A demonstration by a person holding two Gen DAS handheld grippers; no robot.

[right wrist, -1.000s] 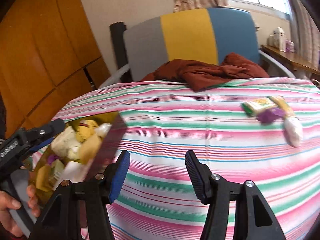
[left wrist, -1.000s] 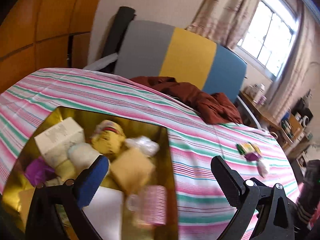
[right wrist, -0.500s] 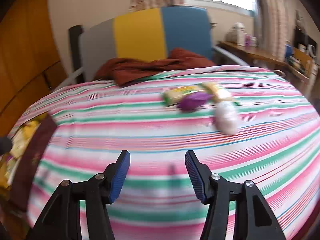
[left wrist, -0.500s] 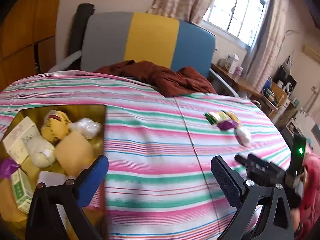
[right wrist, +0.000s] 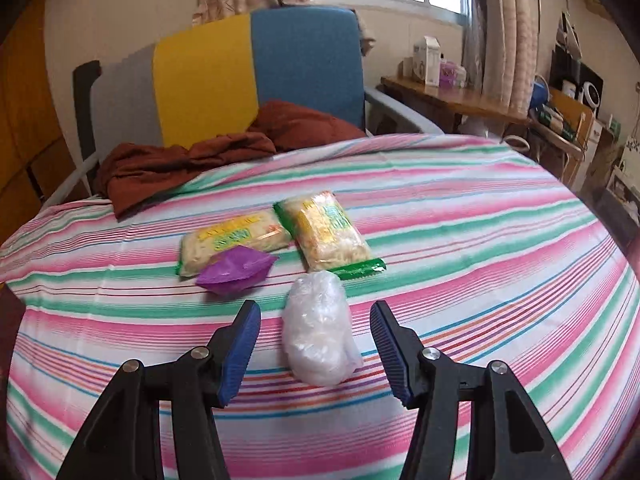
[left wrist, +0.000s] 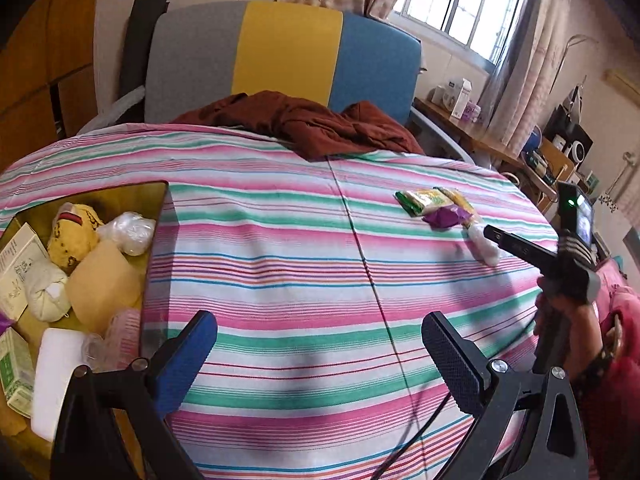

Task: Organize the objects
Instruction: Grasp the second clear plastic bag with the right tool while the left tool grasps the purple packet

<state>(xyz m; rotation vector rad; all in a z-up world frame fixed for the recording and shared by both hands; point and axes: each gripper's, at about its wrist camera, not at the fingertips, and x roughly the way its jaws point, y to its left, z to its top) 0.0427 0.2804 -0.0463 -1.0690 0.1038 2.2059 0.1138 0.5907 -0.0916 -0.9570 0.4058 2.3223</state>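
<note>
The right gripper (right wrist: pixel 316 344) hangs low over the striped cloth (right wrist: pixel 460 248) that covers the bench, its blue-padded fingers (right wrist: pixel 240 344) spread wide and released. Between them lies a clear plastic bundle (right wrist: pixel 318 330), close to both pads but touching neither. Just beyond it, toward the far edge of the bench, two noodle packets (right wrist: pixel 326 232) lie side by side, and a crumpled purple wrapper (right wrist: pixel 236 270) rests against the left one. A brown garment (right wrist: pixel 192 160) is heaped at the far edge, spilling off a chair with a grey, yellow and blue back (right wrist: pixel 224 76).

The left gripper (left wrist: pixel 320 360) is held above the near middle of the bench, its fingers (left wrist: pixel 184 360) also parted and grasping nothing. At the bench's left edge sits a gold-lined box (left wrist: pixel 132 196), filled with a yellow plush toy (left wrist: pixel 74 236), a white plastic bundle (left wrist: pixel 130 232), a tan block (left wrist: pixel 104 284), a cream soft ball (left wrist: pixel 44 292), a printed carton (left wrist: pixel 16 264), a white pad (left wrist: pixel 52 376), a pink ribbed item (left wrist: pixel 120 336) and a green-and-white pack (left wrist: pixel 14 372).

From the left wrist view, the right gripper (left wrist: pixel 500 238) appears at the bench's right edge with its tip over the clear bundle (left wrist: pixel 486 250), beside the packets (left wrist: pixel 424 200) and purple wrapper (left wrist: pixel 446 216), well apart from the box.
</note>
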